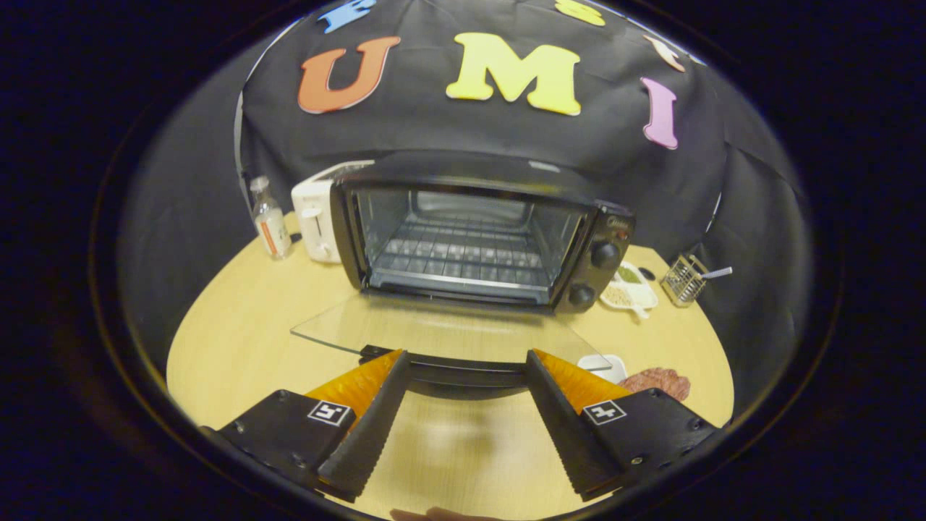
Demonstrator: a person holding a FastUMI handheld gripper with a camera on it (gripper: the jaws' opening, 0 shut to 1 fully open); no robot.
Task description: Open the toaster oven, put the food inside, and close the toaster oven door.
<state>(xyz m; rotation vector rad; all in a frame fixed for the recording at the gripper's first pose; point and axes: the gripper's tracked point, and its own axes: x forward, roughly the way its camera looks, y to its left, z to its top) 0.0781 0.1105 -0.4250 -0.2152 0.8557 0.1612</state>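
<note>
A black toaster oven point(477, 231) stands on the wooden table point(246, 340) beyond my fingers, its glass door point(434, 329) swung down flat toward me. Inside, the wire rack point(463, 257) is bare. The door's dark handle point(463, 373) lies just ahead of my fingertips, spanning the gap between them. My gripper point(466, 358) is open, one finger to each side of the handle's ends, not pressing on it. A reddish piece of food point(658, 381) lies on a white plate point(604, 365) just right of the right finger, partly hidden by it.
A white toaster point(315, 217) and a small clear bottle point(270, 219) stand left of the oven. To its right sit a white divided dish of seasonings point(629, 288) and a wire basket point(684, 278). Bare tabletop lies left of the open door.
</note>
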